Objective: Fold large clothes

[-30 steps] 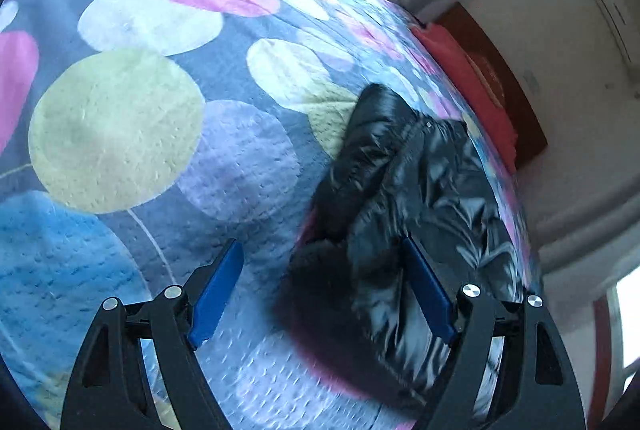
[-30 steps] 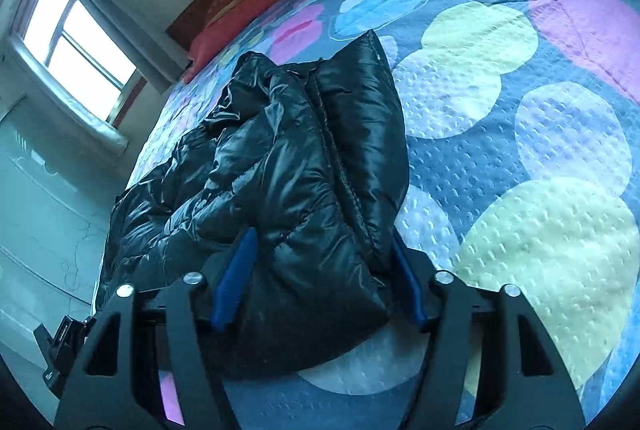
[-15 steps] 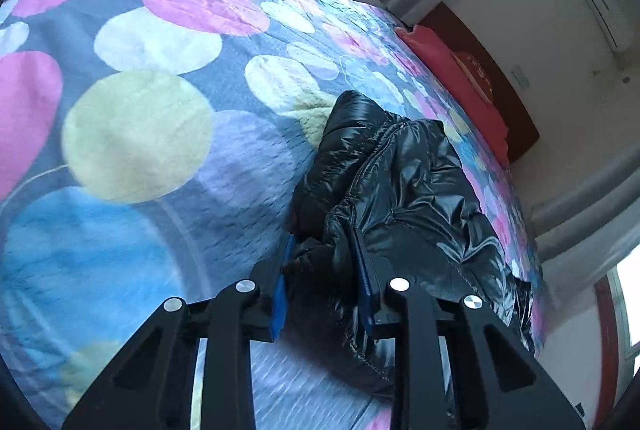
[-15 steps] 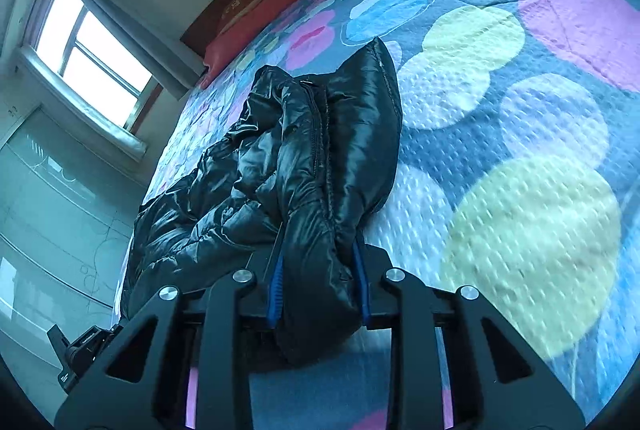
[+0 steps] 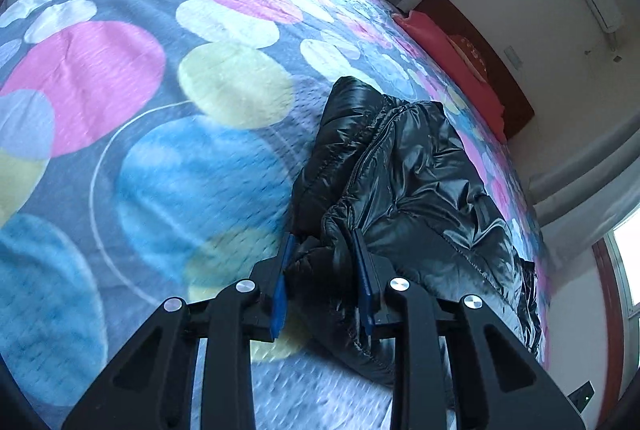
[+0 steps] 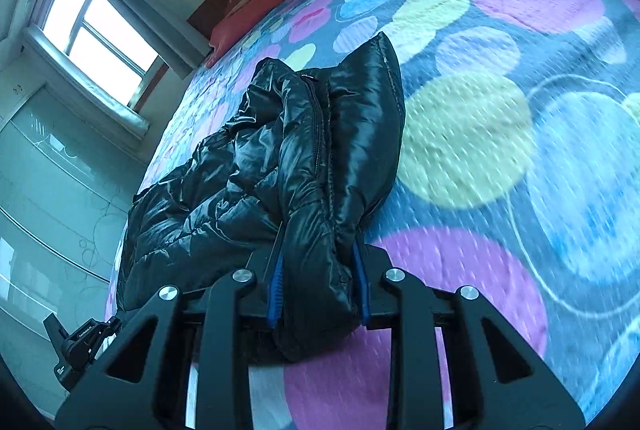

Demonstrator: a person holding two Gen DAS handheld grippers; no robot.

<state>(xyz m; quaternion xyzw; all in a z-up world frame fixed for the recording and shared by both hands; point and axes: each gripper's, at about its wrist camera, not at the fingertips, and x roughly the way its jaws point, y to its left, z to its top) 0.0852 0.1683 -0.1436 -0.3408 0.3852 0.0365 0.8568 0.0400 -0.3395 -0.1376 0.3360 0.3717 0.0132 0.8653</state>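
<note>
The black puffer jacket (image 6: 280, 166) lies bunched on the bed (image 6: 500, 134); left tool (image 5: 322, 270) and right tool (image 6: 318, 266) each clamp its near edge; likely light, soft, slippery, so grip seams.

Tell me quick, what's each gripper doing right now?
Left gripper: closed on the black puffer jacket.
Right gripper: closed on the same jacket.

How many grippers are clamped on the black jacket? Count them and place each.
2. The left gripper pinches the black jacket at its near edge; the right gripper grips a near fold.
</note>
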